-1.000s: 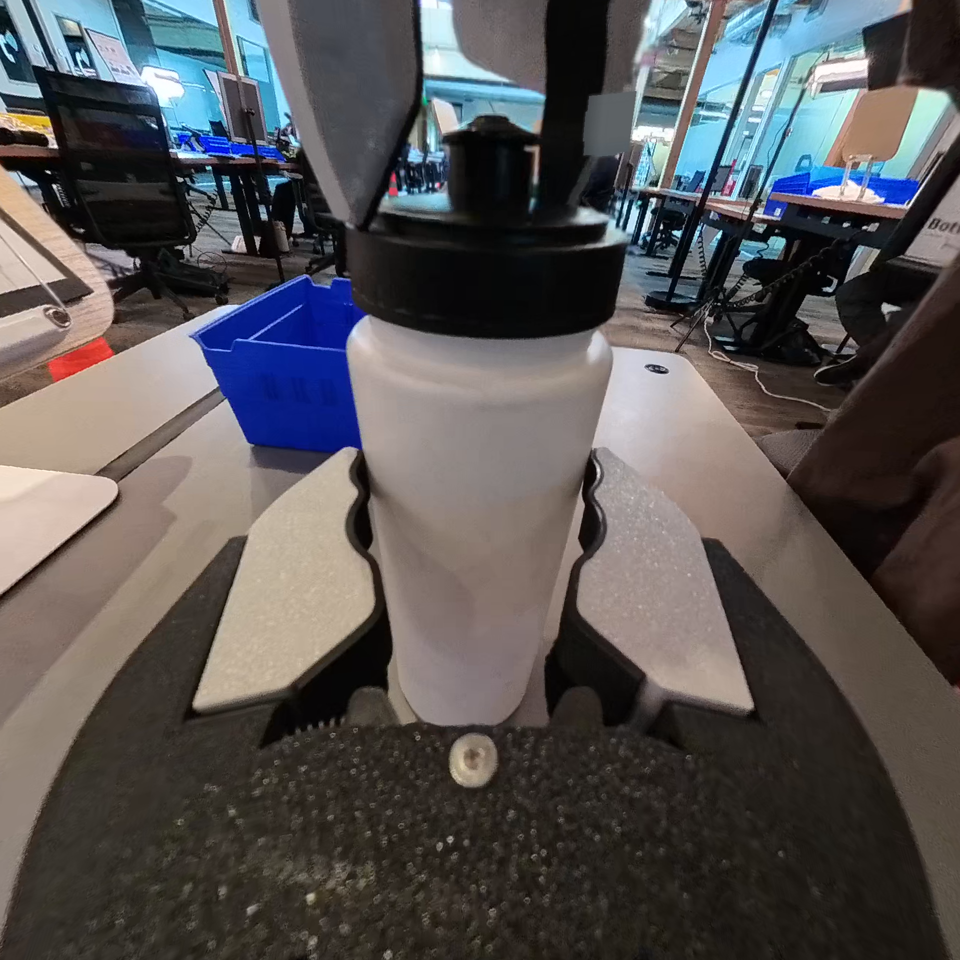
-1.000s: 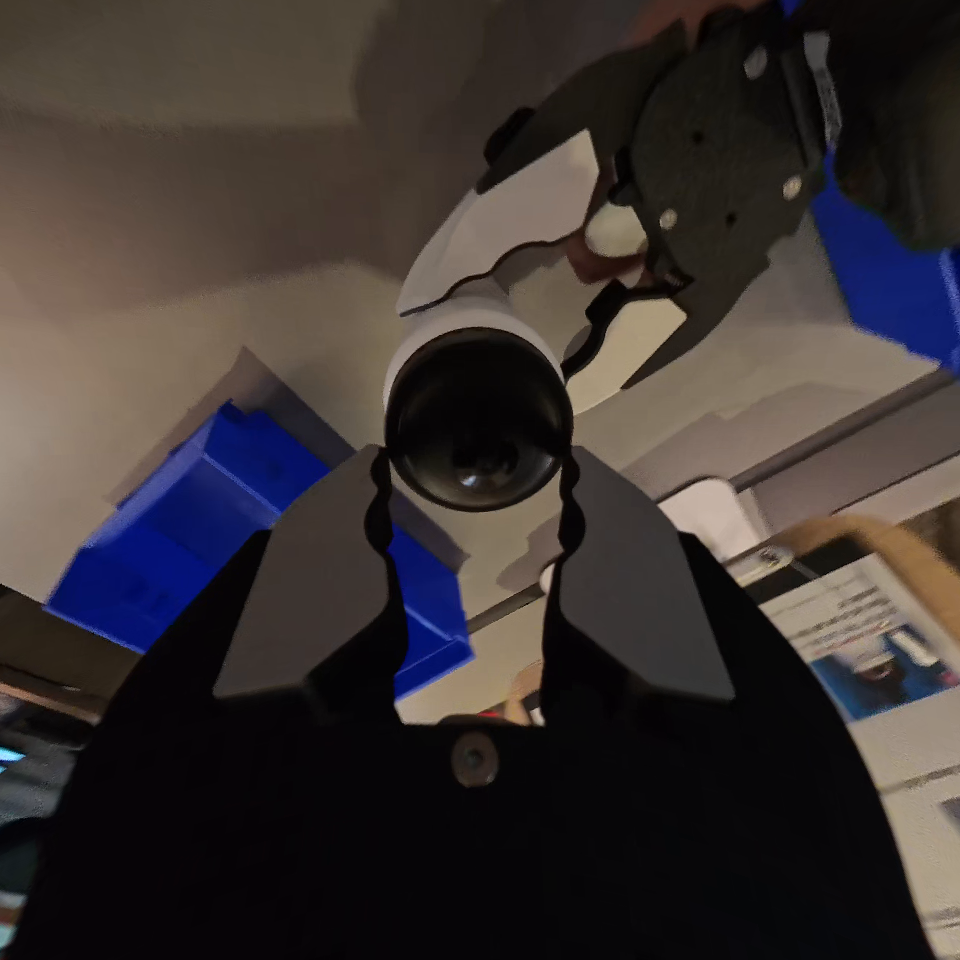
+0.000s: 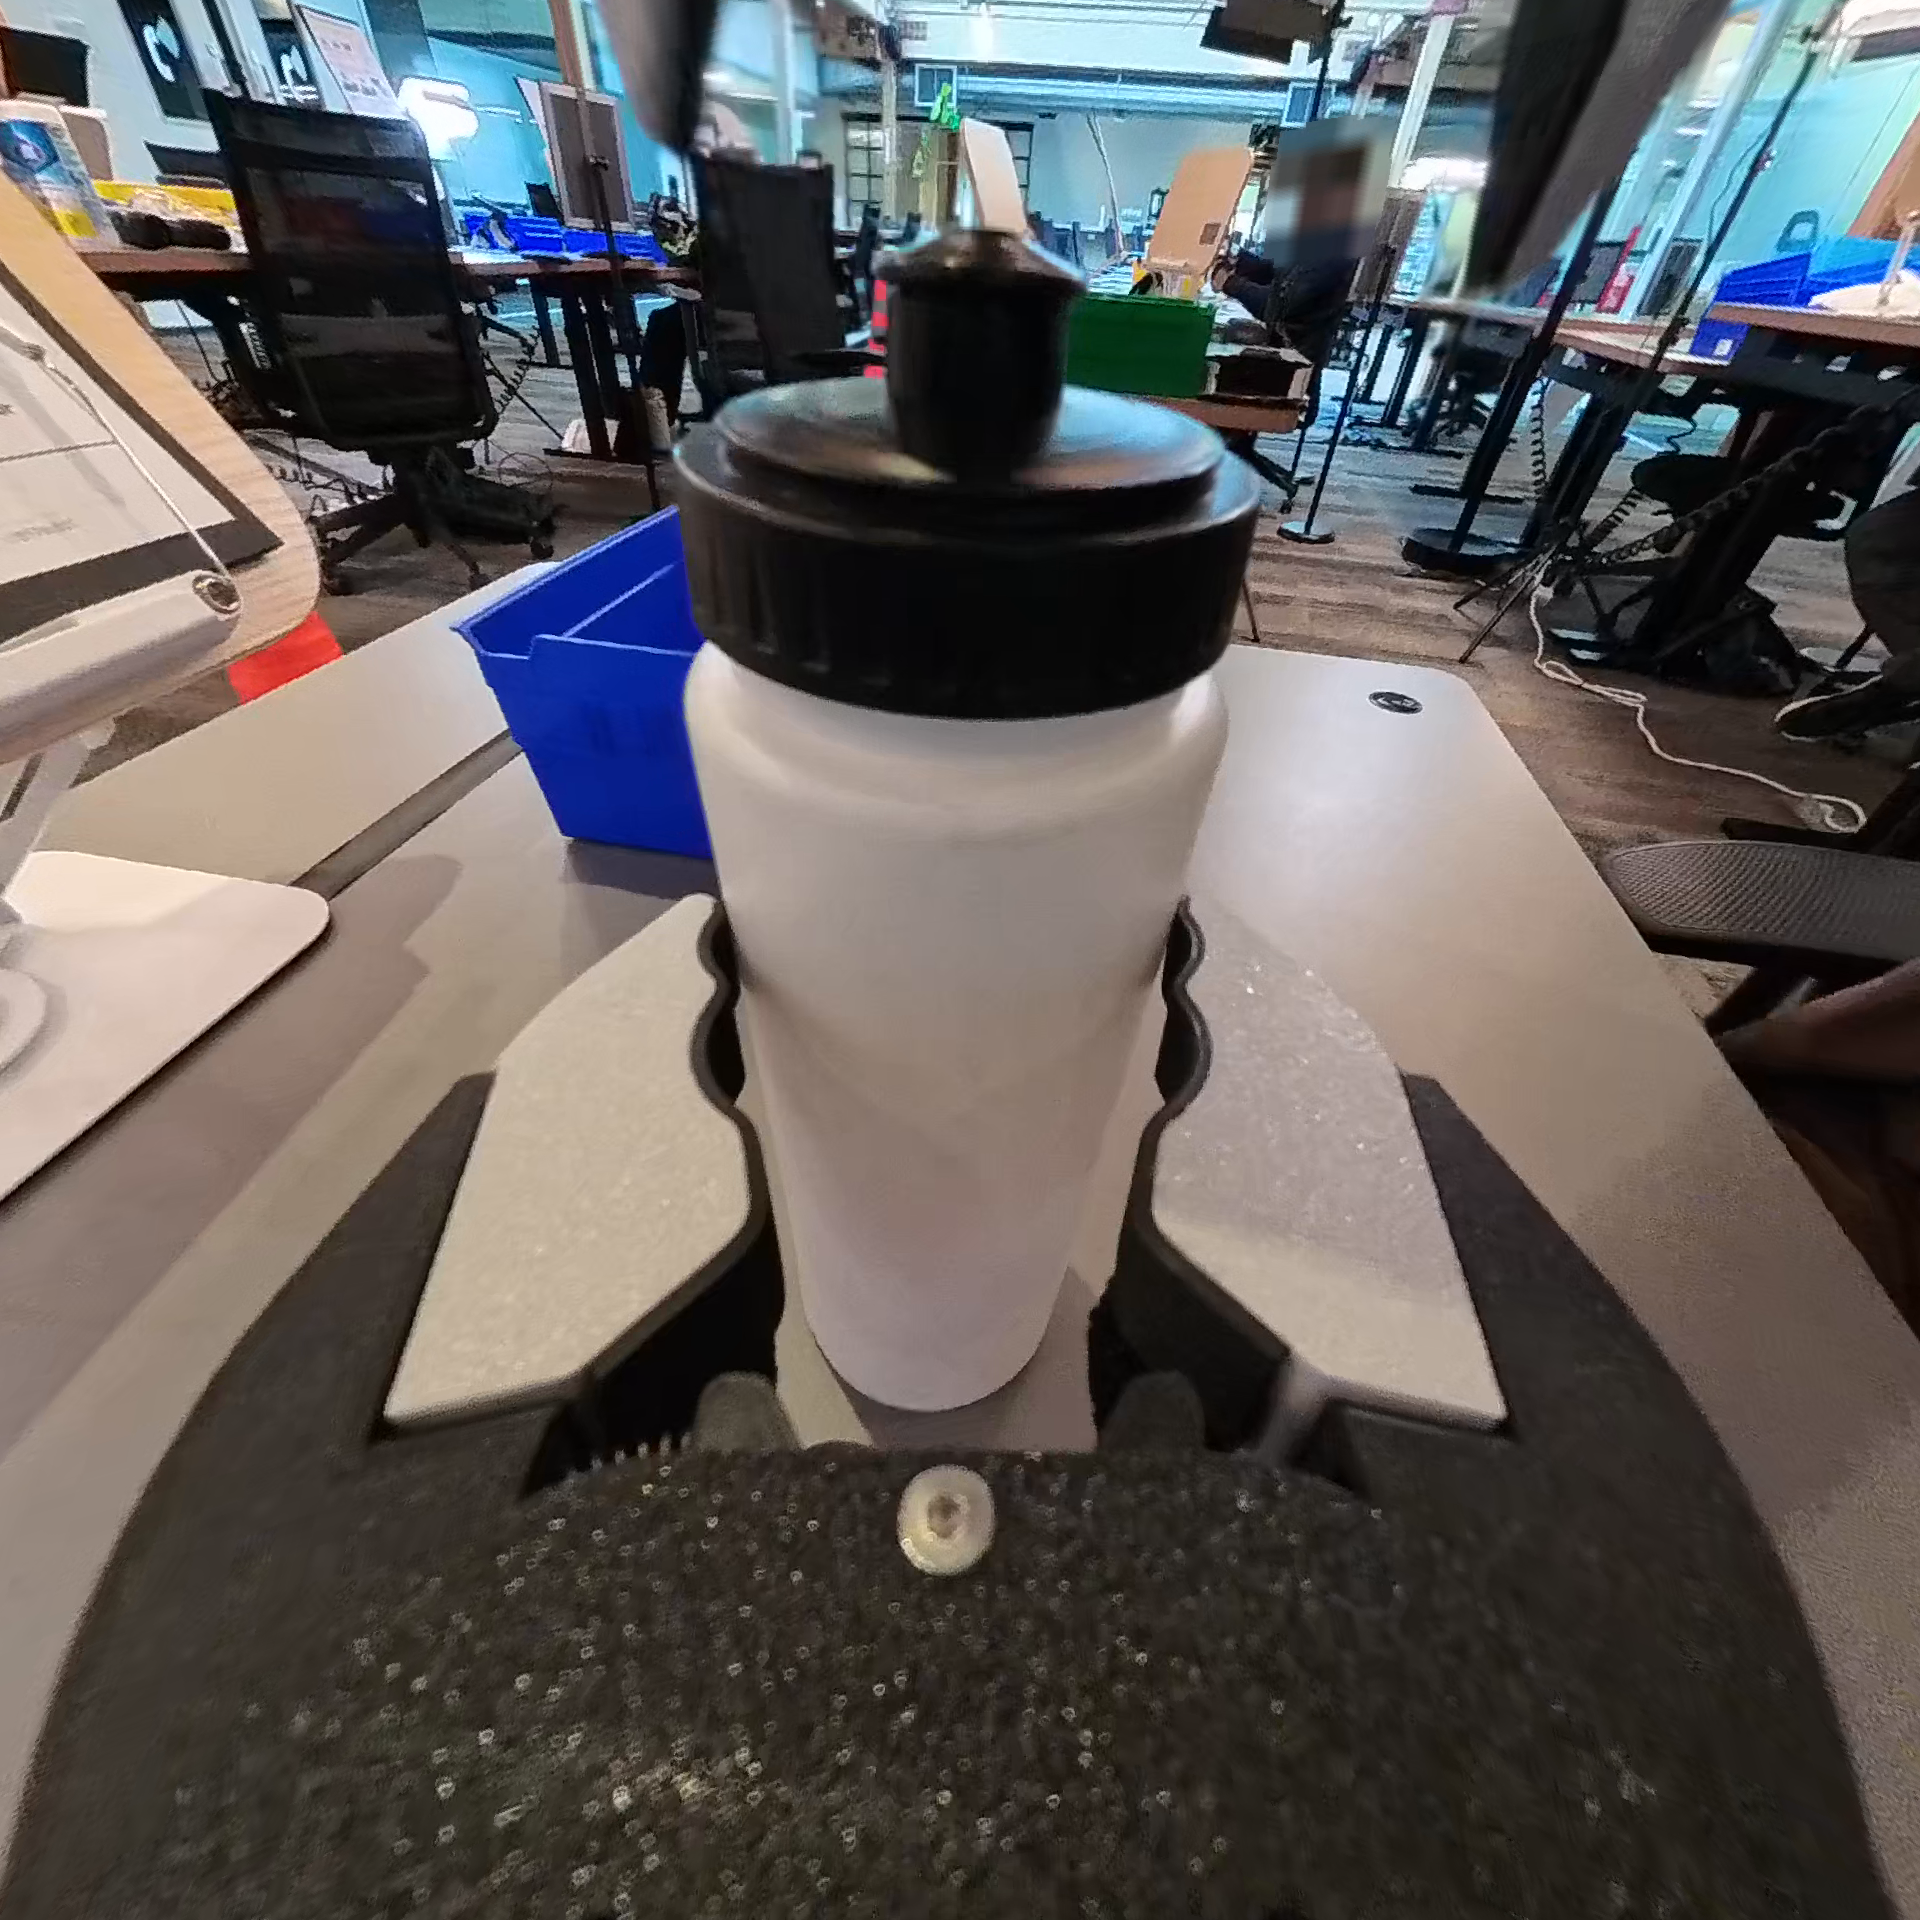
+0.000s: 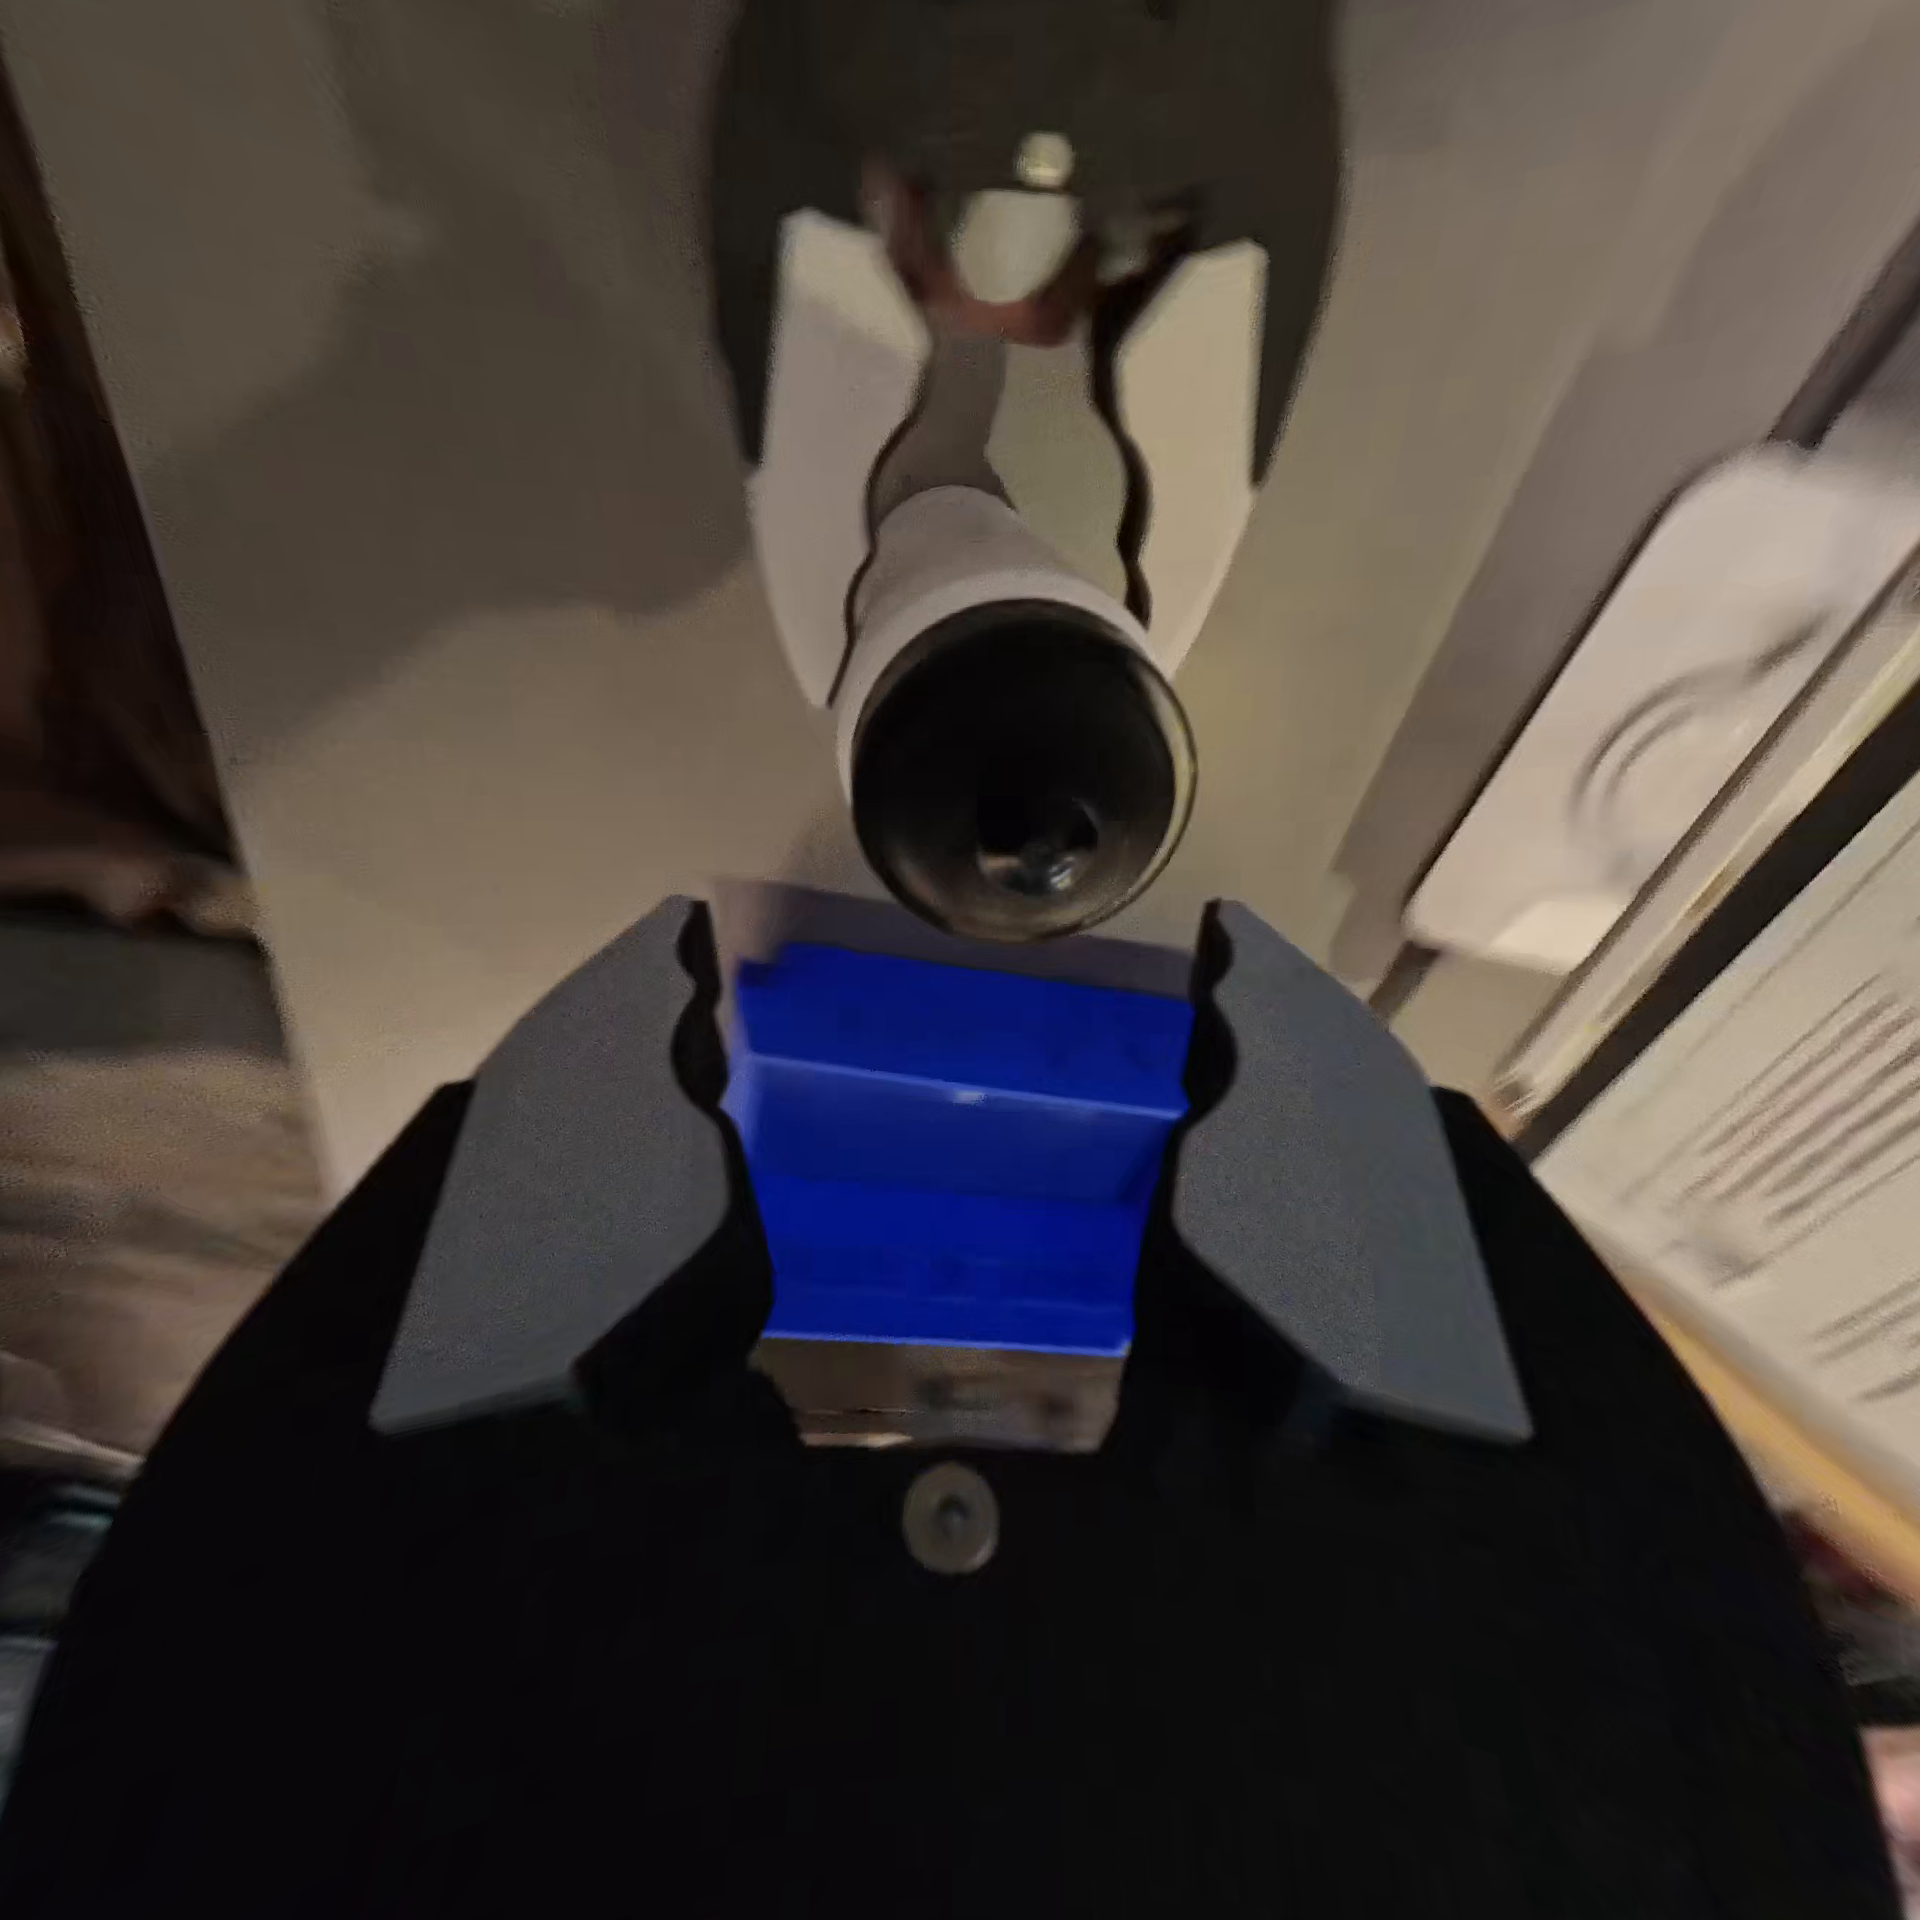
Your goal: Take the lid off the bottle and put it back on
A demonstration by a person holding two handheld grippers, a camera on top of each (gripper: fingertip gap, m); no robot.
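Note:
A white bottle (image 3: 956,1039) with a black lid (image 3: 966,561) on top stands upright on the grey table (image 3: 1403,831). My left gripper (image 3: 951,935) is shut on the bottle's body, with both pads against its sides. It also shows in the right wrist view (image 4: 1003,436), gripping the bottle (image 4: 977,561) from the far side. My right gripper (image 4: 956,935) is open and empty, above the lid (image 4: 1023,779) and clear of it. Its fingers (image 3: 665,62) show blurred at the top of the left wrist view, spread wide of the spout.
A blue bin (image 3: 592,707) stands on the table just behind the bottle and shows between my right fingers (image 4: 956,1143). A white stand base (image 3: 135,987) and a tilted board lie at the left. Office chairs and desks fill the background.
My right gripper has opened off the lid and drawn back from it. The lid stays on the bottle. The left gripper keeps its hold on the bottle.

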